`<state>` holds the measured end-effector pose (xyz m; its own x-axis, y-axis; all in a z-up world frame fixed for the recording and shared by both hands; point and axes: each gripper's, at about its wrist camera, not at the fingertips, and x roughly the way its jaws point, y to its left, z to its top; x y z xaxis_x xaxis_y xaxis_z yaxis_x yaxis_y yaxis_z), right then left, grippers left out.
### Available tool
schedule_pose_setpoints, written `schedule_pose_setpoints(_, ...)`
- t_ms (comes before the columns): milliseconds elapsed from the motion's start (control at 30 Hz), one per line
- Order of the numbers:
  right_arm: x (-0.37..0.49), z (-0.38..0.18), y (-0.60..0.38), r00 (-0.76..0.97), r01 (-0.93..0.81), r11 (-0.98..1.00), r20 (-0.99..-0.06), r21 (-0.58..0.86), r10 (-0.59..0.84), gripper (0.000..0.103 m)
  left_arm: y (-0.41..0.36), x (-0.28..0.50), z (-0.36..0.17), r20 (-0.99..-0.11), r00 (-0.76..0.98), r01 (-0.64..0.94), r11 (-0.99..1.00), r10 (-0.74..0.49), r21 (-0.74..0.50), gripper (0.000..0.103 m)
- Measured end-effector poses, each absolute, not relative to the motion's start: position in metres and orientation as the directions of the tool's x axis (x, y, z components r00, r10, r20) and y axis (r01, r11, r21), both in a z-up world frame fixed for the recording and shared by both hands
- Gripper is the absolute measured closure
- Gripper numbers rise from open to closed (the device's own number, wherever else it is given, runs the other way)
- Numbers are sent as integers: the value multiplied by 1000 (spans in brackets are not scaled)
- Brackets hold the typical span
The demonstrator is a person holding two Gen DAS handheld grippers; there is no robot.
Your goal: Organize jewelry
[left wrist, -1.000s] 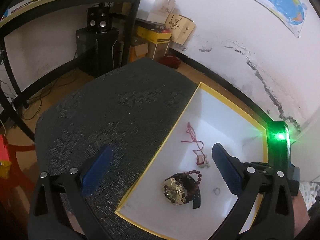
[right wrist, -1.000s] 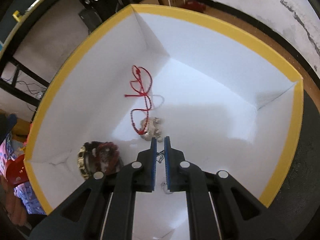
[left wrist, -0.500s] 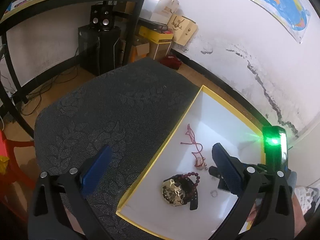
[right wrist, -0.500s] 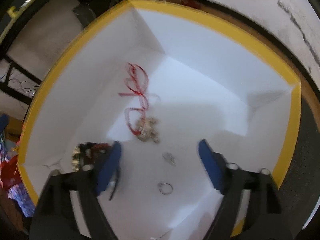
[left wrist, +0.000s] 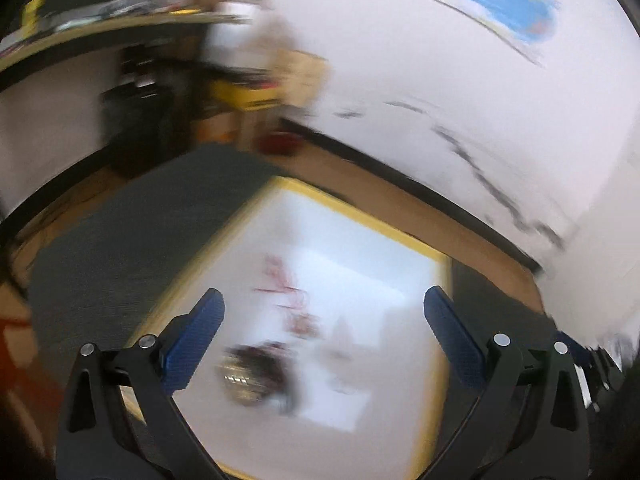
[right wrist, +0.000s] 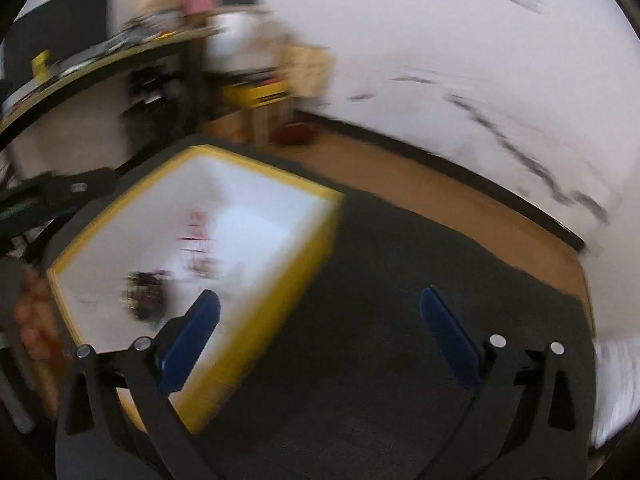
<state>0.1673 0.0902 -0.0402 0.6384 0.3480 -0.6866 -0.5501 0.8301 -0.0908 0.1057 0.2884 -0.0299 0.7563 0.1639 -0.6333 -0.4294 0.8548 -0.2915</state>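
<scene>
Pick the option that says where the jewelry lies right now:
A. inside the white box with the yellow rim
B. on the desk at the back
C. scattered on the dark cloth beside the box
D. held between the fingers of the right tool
A: though blurred, the red cord and the dark watch lie on the white floor of the box, and the right tool is open with nothing in it.

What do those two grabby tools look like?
Both match: the left tool and the right tool each have two black plastic arms with triangular cut-outs, silver round bolts, and flat, dark blue, textured pads at the tips. No cables show.
</scene>
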Motion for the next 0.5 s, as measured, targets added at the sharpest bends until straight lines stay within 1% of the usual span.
schedule_pose_setpoints(100, 188, -56, 21, 670, -414, 908, -697, -68, 254, 6, 223, 125, -27, -621, 780, -296, 920, 78, -256, 5)
schedule_pose_setpoints(167, 201, -64, -37, 678, -308, 951, -702, 1, 220, 6, 185, 134, -29, -620, 784, -220, 944, 21, -247, 5)
schedule_pose_setpoints(300, 209, -66, -111, 691, -178, 982, -702, 68, 174, 6, 115, 158, -38, -627, 777, -99, 975, -50, -200, 5)
schedule_pose_setpoints(400, 207, -75, -140, 678, -159, 984, -717, 77, 165, 6, 86, 173, -47, -627, 779, -103, 980, -28, -172, 5)
schedule_pose_setpoints(500, 205, -88, -158, 674, -156, 986, -723, 61, 152, 6, 68, 192, -66, -675, 736, -106, 977, -48, -185, 5)
